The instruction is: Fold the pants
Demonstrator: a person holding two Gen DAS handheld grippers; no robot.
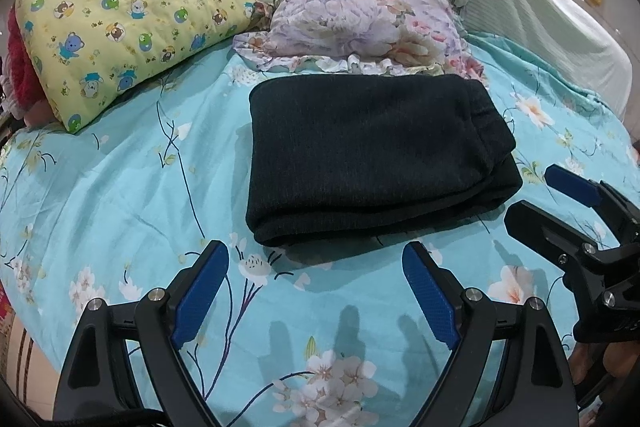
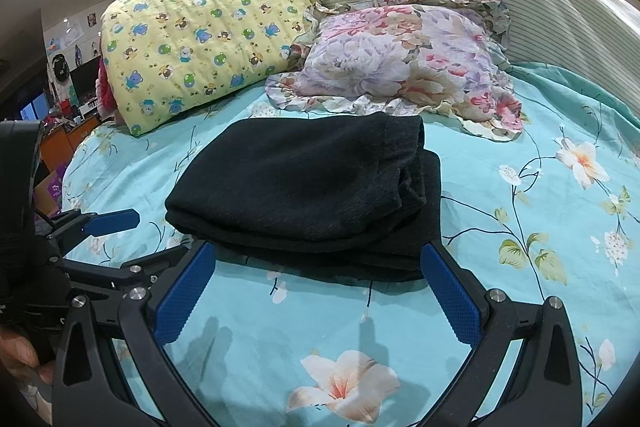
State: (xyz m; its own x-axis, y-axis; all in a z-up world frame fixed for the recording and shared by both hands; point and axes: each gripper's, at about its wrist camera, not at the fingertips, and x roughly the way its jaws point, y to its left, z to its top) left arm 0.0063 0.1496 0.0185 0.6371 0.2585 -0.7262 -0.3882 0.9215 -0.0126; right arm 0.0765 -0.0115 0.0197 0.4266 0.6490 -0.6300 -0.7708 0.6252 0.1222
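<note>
Folded black pants (image 1: 368,163) lie mid-bed on the floral bedsheet (image 1: 120,187), below the pillows. My left gripper (image 1: 316,291) and right gripper (image 2: 320,291) hover released; I judge only edge-squaring remains, done gently.

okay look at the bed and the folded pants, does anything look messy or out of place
Mostly tidy. The black pants lie folded on the floral sheet, both grippers open and clear of them. Only oddity: on the right side the layers are uneven, the bottom layer sticking out past the top one.
</note>
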